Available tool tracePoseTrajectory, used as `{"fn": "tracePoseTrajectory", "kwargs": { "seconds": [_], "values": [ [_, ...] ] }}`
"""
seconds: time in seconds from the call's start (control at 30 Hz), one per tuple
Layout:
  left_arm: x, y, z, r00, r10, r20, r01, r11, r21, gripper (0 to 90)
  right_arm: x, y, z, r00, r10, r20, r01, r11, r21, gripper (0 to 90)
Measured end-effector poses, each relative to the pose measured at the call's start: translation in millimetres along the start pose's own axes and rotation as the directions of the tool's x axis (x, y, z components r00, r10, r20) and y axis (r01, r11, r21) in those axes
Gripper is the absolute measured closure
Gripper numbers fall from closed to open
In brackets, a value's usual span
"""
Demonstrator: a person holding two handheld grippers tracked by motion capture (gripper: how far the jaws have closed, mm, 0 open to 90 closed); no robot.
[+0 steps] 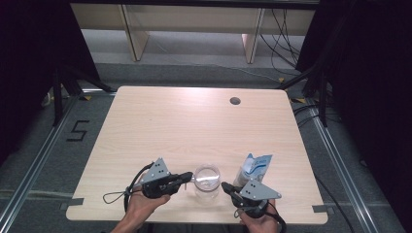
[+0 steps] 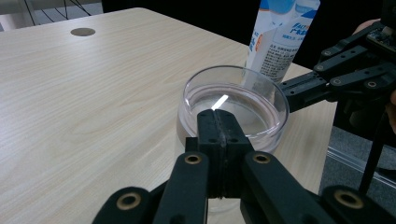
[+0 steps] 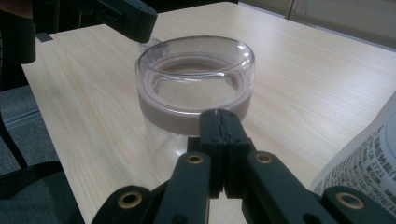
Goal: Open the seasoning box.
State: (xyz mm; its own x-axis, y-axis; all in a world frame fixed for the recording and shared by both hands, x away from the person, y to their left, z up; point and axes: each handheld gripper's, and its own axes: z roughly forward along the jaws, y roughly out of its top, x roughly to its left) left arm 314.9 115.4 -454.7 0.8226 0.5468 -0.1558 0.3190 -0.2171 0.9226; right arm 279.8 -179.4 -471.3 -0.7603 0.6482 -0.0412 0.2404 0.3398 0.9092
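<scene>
While flanked, jar (image 1: 207, 181) upright, mouth upward

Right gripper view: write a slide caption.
Shut black right gripper faces a clear glass jar on the pale wooden table.

Clear lidded jar (image 1: 206, 180) upright near table's front edge.

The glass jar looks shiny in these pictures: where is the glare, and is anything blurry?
In the left gripper view a bright white streak glints inside the glass jar, and the carton behind it looks a little soft. In the right gripper view the jar's rim catches pale highlights; the carton's print at the edge is blurred. In the high view the table shines palely at its far edge.
</scene>
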Motion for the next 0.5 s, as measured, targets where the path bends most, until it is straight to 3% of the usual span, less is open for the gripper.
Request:
{"fn": "tracePoseTrajectory", "kwargs": {
  "seconds": [0.33,0.43,0.5],
  "values": [
    [1.1,-1.0,-0.7,1.0,-0.002,0.002,0.002,1.0,0.004,89.4,1.7,1.2,1.0,0.9998,0.02,-0.008,-0.019,1.0,0.023,90.0],
    [1.3,-1.6,-0.2,1.0,-0.008,0.006,0.008,1.0,-0.006,89.4,1.0,1.0,3.6,0.9999,0.003,0.013,-0.003,1.0,0.004,90.0],
    [0.9,-1.7,-0.9,1.0,-0.007,0.0,0.007,1.0,-0.001,89.4,1.7,1.5,3.6,0.9996,0.027,-0.008,-0.026,0.999,0.031,90.0]
  ]
}}
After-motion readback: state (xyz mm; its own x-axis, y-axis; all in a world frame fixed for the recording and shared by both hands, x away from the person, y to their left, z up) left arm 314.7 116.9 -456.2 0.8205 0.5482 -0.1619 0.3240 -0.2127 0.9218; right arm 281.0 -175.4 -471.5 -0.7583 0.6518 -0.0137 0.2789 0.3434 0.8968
